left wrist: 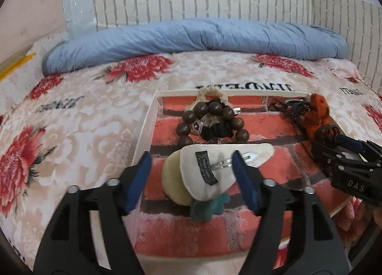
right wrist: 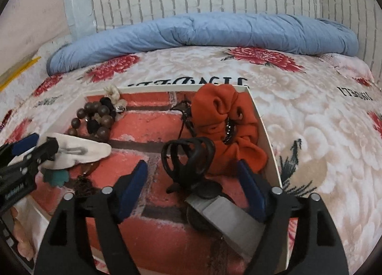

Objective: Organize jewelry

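floral bedspread (left wrist: pixel 78 117) carries a shallow tray (left wrist: pixel 143 129) gathering the jewelry: beads (left wrist: pixel 210 119), white clip (left wrist: pixel 222 167), scrunchie (right wrist: pixel 226 119). left gripper (left wrist: pixel 191 179) straddles the clip, jaws spread; right gripper (right wrist: pixel 191 184) likewise spread around black bands (right wrist: pixel 188 155), likely sorting.

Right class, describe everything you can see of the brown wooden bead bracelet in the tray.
The bead bracelet is a loop of large, round, dark brown beads that look like polished wood, with one silvery metal bead among them. It lies flat at the tray's far left, tangled with a black hair tie. Its nearest beads lie against the white hair clip. Neither gripper touches it.
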A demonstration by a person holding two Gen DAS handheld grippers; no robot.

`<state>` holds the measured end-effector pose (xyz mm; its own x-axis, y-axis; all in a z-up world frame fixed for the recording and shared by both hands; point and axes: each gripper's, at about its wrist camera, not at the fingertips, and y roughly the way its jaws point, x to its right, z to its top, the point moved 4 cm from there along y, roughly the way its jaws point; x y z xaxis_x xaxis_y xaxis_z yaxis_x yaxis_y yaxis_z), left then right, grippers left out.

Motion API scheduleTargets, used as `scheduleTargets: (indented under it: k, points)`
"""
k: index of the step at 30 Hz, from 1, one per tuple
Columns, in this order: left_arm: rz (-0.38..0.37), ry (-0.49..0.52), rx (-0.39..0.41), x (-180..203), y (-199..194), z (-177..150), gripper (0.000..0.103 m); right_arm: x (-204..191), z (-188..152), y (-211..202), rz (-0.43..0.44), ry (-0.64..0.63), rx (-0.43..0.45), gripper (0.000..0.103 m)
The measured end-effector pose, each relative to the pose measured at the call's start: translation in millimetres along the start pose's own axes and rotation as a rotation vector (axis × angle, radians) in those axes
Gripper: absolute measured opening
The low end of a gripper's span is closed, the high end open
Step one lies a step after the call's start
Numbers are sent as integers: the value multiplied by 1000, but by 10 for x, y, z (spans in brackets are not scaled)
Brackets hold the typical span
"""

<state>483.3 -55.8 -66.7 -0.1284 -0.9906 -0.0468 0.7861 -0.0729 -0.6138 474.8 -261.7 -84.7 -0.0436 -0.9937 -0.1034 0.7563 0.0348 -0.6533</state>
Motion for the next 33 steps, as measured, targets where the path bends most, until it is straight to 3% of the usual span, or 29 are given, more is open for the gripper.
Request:
scheduleTargets:
  k: [6,13,23,33]
  points:
    - [20,-20,95,-29,-413,-45,98,79,-54,-257,-16,7,28,92]
    - [20,-43,142,-14,-878,-204,98,102,-160,-708,-16,9,90,97]
    - [5,-116,220,-90,-1691,-668,98,15,-619,-1435,-22,-18,157,99]
    - [31,-149,258,-149,-2082,-1082,98,-112,-1044,-2033,-33,-50,259,99]
